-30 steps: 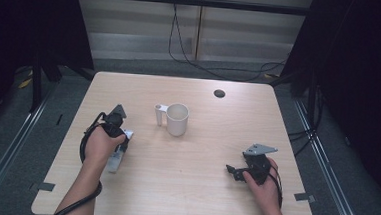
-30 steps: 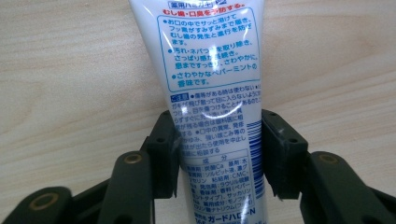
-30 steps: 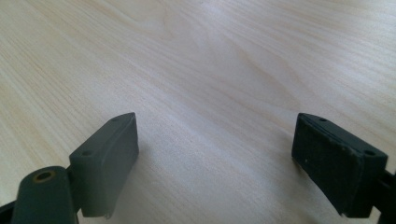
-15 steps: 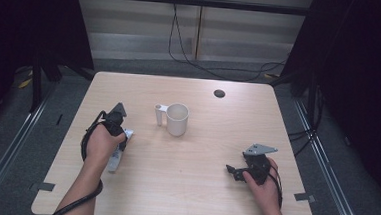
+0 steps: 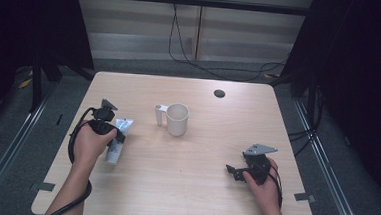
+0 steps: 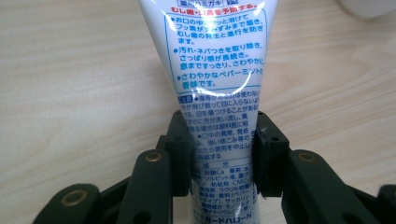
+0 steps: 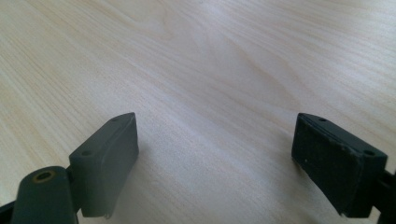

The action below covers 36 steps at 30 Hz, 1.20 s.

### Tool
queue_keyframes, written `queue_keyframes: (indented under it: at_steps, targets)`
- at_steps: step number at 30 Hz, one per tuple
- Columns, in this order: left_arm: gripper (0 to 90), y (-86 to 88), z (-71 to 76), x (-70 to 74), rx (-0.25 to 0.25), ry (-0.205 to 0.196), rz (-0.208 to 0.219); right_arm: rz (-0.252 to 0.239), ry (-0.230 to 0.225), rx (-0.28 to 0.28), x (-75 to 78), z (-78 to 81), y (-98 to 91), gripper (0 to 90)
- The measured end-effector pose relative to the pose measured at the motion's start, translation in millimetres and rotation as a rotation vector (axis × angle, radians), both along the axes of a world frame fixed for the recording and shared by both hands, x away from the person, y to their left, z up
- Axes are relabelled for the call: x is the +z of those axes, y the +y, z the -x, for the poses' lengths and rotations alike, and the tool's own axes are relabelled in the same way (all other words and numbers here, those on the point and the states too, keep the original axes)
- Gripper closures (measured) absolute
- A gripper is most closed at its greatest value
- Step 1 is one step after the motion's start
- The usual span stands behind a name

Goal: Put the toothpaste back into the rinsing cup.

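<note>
Table: light wooden table with rounded corners, small round black grommet near its far edge.
Mug: cream ceramic mug, upright, handle toward the left, centre of the table, well apart from both grippers.
Tube: white plastic toothpaste tube with blue and red Japanese print, lying flat at the left of the table.
Left gripper: black jaws pinching the tube's sides.
Right gripper: jaws spread wide over bare wood, holding nothing.
</note>
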State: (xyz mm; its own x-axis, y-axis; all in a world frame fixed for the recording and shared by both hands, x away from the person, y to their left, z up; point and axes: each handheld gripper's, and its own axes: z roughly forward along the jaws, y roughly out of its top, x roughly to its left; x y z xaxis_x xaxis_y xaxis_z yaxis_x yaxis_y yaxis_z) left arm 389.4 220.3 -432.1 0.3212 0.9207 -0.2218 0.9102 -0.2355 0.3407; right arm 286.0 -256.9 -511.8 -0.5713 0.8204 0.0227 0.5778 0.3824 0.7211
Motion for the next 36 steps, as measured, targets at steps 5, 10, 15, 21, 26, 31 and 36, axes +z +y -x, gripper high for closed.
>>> queue_keyframes:
  at_steps: [5,10,15,21,26,31,36]
  targets:
    - [65.1,2.3,2.6,6.3,-0.017,-0.075,0.043,0.000,0.000,0.000,0.0,0.0,0.0,14.1]
    - [65.8,4.2,5.2,11.0,-0.023,-0.131,0.074,0.000,0.000,0.000,0.0,0.0,0.0,14.1]
    - [66.3,4.3,7.7,14.7,-0.034,-0.173,0.100,0.000,0.000,0.000,0.0,0.0,0.0,14.1]
    - [66.5,-0.2,9.2,20.2,-0.035,-0.221,0.114,0.001,-0.002,0.000,0.0,0.0,0.0,14.1]
    - [66.4,-1.6,9.7,24.8,-0.064,-0.246,0.134,0.002,-0.004,0.001,-0.1,-0.1,0.0,14.1]
    - [66.6,-5.7,11.7,27.8,-0.080,-0.280,0.143,0.001,-0.004,0.002,-0.2,-0.1,0.0,14.1]
    - [66.7,-8.1,13.6,32.6,-0.082,-0.320,0.172,0.002,-0.004,0.001,-0.1,0.0,0.0,14.2]
